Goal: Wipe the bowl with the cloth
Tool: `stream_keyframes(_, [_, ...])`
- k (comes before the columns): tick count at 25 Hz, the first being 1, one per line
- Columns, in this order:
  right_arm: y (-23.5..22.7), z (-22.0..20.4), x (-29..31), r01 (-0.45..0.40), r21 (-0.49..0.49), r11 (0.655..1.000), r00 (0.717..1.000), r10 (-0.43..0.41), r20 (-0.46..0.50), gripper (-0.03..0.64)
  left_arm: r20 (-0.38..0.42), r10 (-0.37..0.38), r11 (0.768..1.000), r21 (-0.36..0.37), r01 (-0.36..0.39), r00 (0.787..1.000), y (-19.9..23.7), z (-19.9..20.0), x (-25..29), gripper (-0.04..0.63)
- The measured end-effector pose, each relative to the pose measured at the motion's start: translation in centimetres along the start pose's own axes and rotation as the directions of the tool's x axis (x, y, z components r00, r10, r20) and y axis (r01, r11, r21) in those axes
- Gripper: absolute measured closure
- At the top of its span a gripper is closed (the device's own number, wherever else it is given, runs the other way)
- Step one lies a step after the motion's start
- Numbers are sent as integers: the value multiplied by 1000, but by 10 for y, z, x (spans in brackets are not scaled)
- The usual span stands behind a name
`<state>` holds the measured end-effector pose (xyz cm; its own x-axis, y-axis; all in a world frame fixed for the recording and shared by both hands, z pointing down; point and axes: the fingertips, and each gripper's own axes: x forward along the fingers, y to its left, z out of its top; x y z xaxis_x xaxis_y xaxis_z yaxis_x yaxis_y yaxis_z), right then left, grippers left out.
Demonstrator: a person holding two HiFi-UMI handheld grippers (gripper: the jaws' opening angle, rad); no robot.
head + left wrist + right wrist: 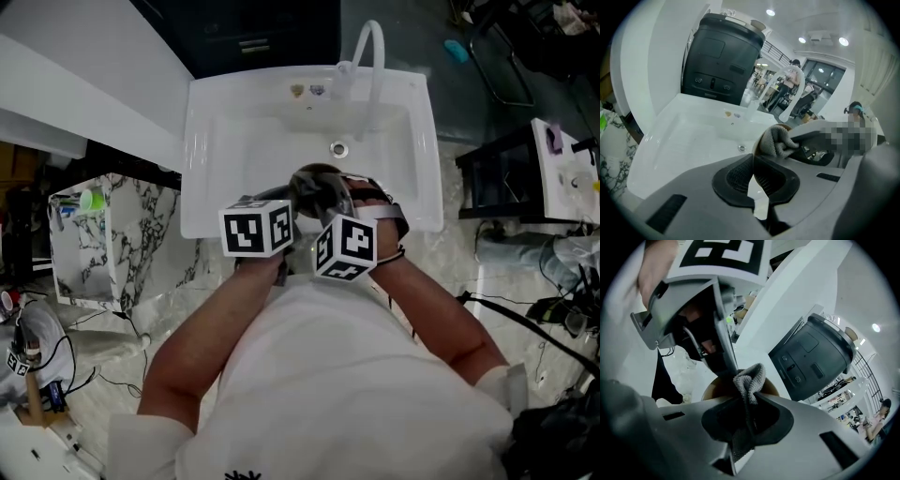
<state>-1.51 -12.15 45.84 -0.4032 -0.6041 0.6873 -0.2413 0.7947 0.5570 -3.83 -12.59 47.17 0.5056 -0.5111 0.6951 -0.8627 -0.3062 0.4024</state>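
Left claw (752,165) is squeezed almost fully closed on the thin rim of the bowl (317,184) — holding it up over the white sink (234,131). Right claw (747,414) is pinched tight on the grey cloth (750,377) — bunched up in the bowl.
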Motion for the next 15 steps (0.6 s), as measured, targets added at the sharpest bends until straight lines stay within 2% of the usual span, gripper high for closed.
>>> stream_keyframes(7, [-17,3,-12,43,32,999,998,-45,38,571,15,-4,1000,-9,4,1000,5,-1,-3,577])
stream_keyframes(15, [-16,0,-32,54,60,997,996,-59,73,571,66,-3,998,-67,7,998,18,3,-9,578])
